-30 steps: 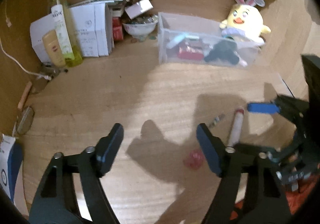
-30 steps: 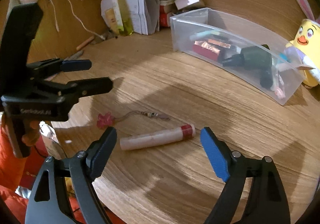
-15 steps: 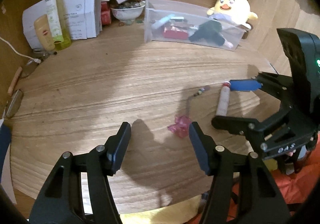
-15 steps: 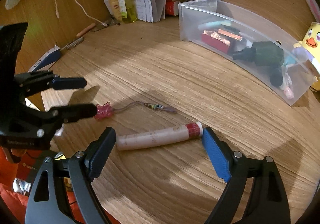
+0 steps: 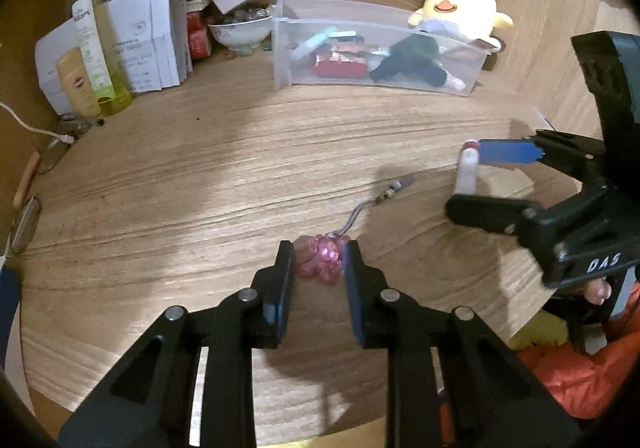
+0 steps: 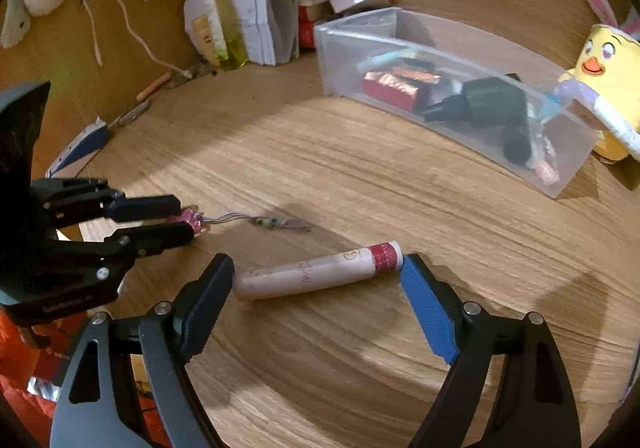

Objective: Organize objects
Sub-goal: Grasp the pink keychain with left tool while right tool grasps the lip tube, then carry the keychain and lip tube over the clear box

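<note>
Left wrist view: the left gripper [image 5: 318, 262] has just been closing, and its fingers [image 5: 285, 268] now pinch a pink charm [image 5: 320, 262] that lies on the wooden bench [image 5: 200, 176] near its front edge. A thin cord with small beads [image 5: 390, 192] runs from the charm away across the wood. To the right in that view, the right gripper [image 5: 472, 176] straddles a pale tube with a red cap [image 5: 466, 172].

In the right wrist view the right gripper [image 6: 318, 274] has its fingers [image 6: 424, 300] spread wide, one at each end of the tube [image 6: 316, 276], which lies flat on the bench; whether the pads actually touch its ends I cannot tell. The left gripper [image 6: 182, 218] comes in from the left there, with the charm [image 6: 192, 224] between its tips.

At the back stands a clear plastic bin [image 5: 280, 48] with several small things inside, a yellow plush chick with rabbit ears [image 5: 456, 4] just behind its right end. Left of the bin are a white bowl [image 5: 240, 32], folded papers [image 5: 148, 40] and a green spray bottle [image 5: 90, 36]
</note>
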The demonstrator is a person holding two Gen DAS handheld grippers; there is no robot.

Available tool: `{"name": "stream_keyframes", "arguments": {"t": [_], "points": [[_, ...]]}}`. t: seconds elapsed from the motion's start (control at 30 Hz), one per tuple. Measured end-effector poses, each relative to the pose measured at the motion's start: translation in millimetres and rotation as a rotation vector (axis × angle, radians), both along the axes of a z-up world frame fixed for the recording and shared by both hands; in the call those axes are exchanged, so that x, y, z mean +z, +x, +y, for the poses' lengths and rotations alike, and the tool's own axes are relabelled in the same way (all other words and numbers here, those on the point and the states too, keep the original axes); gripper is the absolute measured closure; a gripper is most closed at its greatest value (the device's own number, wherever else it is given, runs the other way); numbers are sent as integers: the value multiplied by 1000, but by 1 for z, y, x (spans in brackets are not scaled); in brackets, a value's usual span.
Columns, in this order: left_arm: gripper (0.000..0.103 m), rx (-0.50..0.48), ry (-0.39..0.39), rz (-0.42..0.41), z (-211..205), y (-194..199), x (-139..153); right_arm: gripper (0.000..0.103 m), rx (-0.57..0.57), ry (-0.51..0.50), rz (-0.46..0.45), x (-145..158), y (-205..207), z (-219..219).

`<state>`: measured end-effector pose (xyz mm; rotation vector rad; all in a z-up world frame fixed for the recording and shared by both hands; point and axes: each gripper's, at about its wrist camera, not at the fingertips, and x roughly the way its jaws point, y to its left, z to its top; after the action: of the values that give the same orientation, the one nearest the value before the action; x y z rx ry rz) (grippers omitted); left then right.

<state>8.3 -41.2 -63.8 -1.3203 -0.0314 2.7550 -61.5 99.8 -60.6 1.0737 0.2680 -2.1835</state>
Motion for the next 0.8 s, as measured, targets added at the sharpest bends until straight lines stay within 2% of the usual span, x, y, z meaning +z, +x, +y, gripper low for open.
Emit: {"name": "stream_keyframes", "arguments": {"t": [0.3, 0.8], "points": [[79, 43, 37, 32, -11, -13, 13, 20, -65, -46, 20, 14, -11, 20], [79, 15, 27, 192, 6, -38, 64, 20, -152, -118, 111, 50, -28, 49]]}}
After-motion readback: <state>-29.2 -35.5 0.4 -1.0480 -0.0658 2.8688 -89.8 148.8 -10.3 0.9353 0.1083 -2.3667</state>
